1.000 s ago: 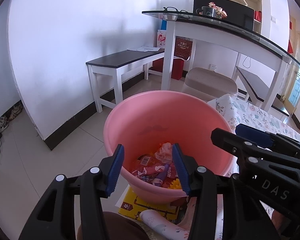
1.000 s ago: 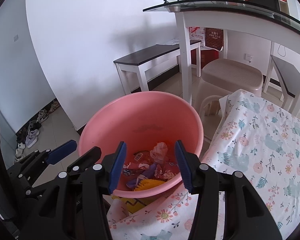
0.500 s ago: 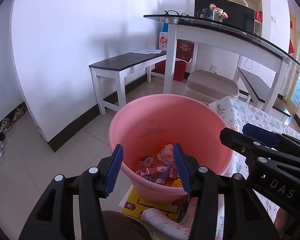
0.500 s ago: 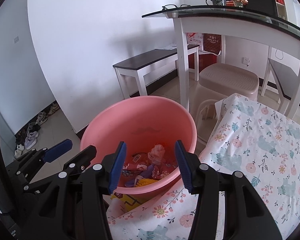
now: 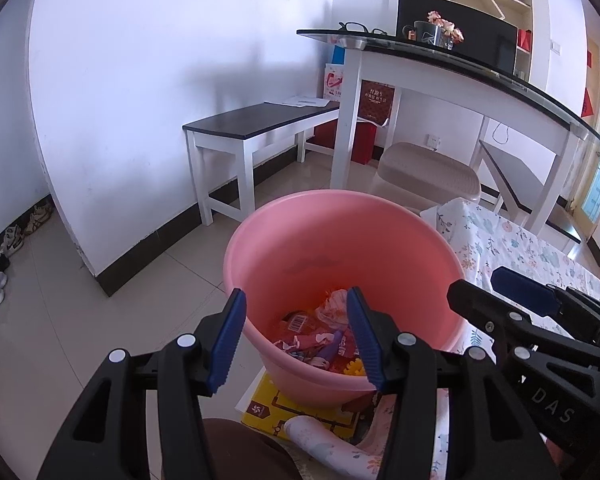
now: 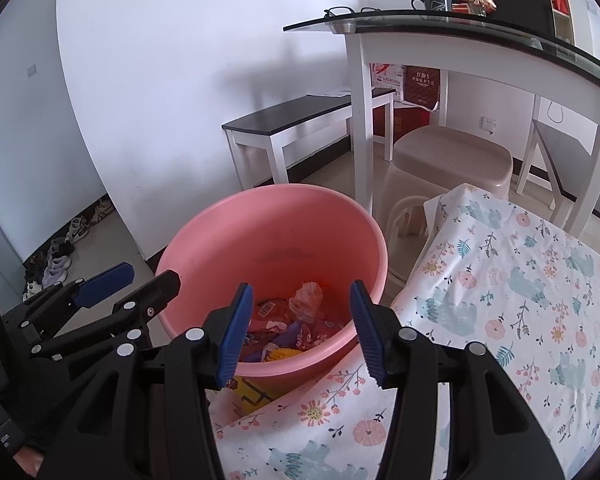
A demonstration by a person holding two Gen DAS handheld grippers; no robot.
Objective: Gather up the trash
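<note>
Pink plastic, that is what catches the eye: a round pink basin (image 5: 340, 264) sits on the tiled floor just beside a table covered with a floral cloth (image 6: 520, 300), and the trash (image 6: 296, 320) lies heaped in its bottom. It is a mix of crinkled wrappers, one with a barcode, a crumpled pale wad and a bit of yellow plastic. All of it looks light and soft, the foil likely slippery, so a pinch on a raised fold or on the crumpled wad should hold better than a flat face. The basin itself looks stiff but light; its rim is the obvious place to take hold if it has to be moved.

Both tools hover above the basin, tilted down toward it and side by side. The left gripper (image 5: 296, 340) has its 2 blue pads apart with nothing between them; through the gap I see only the trash far below. The right gripper (image 6: 300, 328) stands the same way, jaws parted and empty, with the table's cloth edge just under its right finger. Neither touches the basin.

A yellow printed sheet (image 5: 276, 404) pokes out from under the basin. I see no loose trash on the cloth from here, so I judge the collecting to be nearly or fully done.
</note>
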